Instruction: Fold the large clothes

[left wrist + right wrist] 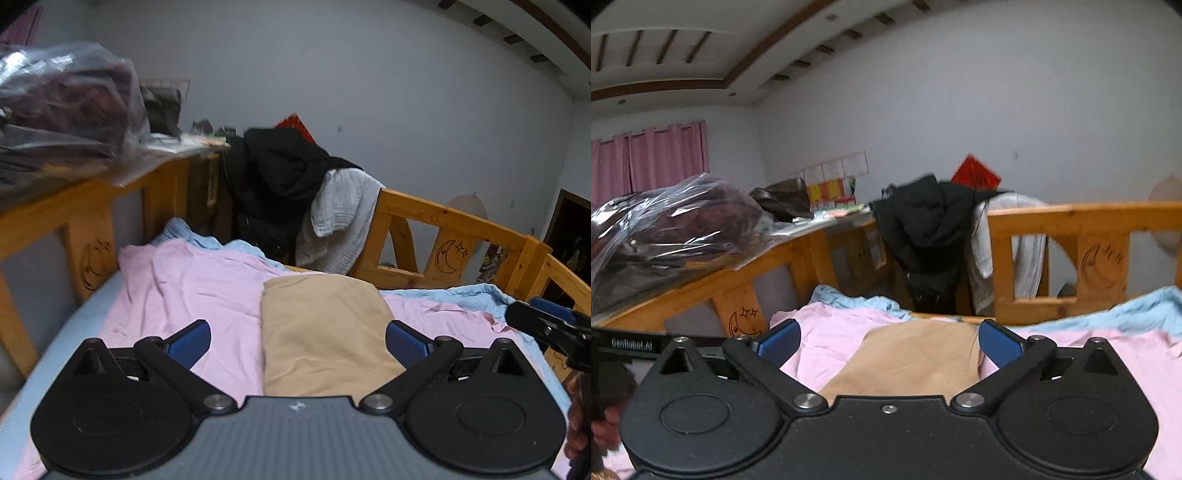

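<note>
A tan garment [325,332] lies folded into a neat rectangle on a pink sheet [192,291] spread over the bed. My left gripper [297,341] hangs above it, open, its blue pads wide apart with nothing between them. In the right wrist view the same tan garment [916,358] lies below my right gripper [888,341], which is open and empty too. The right gripper [546,325] also shows at the right edge of the left wrist view, held by a hand [576,424].
A wooden bed rail [450,236] with moon carvings runs along the back. Black clothes [280,173] and a white cloth [340,218] hang over it. A plastic-wrapped bundle [62,99] sits on the ledge at left. A light blue sheet [469,295] lies under the pink one.
</note>
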Demonstrator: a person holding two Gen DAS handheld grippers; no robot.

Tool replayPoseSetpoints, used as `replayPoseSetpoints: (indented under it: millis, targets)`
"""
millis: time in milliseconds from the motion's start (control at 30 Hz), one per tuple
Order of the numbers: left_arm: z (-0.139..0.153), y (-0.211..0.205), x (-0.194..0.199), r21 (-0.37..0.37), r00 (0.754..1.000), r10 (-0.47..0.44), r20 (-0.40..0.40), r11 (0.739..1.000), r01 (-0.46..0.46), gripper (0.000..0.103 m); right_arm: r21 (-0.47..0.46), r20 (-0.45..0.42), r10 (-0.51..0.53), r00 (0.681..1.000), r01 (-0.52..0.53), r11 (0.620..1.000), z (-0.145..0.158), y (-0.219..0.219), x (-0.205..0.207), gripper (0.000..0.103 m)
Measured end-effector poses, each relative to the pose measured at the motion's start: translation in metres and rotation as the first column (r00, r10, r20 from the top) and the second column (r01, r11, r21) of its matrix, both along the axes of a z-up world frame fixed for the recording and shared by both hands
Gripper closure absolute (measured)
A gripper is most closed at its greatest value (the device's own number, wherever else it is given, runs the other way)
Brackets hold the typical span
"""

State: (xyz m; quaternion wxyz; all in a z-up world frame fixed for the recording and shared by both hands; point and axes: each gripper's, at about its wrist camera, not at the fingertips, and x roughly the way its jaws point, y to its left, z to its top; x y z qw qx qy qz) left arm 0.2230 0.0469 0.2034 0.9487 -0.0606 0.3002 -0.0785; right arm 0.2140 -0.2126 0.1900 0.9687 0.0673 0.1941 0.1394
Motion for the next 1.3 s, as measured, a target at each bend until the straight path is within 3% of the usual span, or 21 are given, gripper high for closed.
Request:
replayPoseSetpoints:
  millis: [167, 367, 567, 867, 1300]
  targets:
    - [-0.013, 0.002, -0.044, 0.038, 0.999, 0.022, 0.024, 0.999, -0.022, 0.001, -0.06, 0.015, -0.018, 1.0, 0.018, 0.998, -0.013, 0.01, -0.05, 0.001]
    - [-0.048, 0.004, -0.083, 0.043, 0.999, 0.025, -0.049, 0.999, -0.022, 0.001, -0.119, -0.012, -0.089, 0.996, 0.087, 0.989, -0.042, 0.012, -0.105, 0.001]
    - [-0.078, -0.001, -0.118, 0.148, 0.998, -0.029, -0.063, 0.988, 0.038, 0.001, -0.185, -0.086, -0.145, 0.986, 0.127, 0.974, -0.076, 0.01, -0.145, 0.001]
    - [-0.093, 0.0, -0.131, 0.157, 0.993, -0.036, -0.11, 0.986, 0.053, 0.001, -0.202, -0.174, -0.185, 0.967, 0.149, 0.968, -0.101, 0.012, -0.159, 0.001]
    - [-0.097, 0.002, -0.126, 0.154, 0.991, -0.031, -0.128, 0.987, 0.051, 0.001, -0.2, -0.182, -0.194, 0.964, 0.156, 0.967, -0.104, 0.011, -0.154, 0.001]
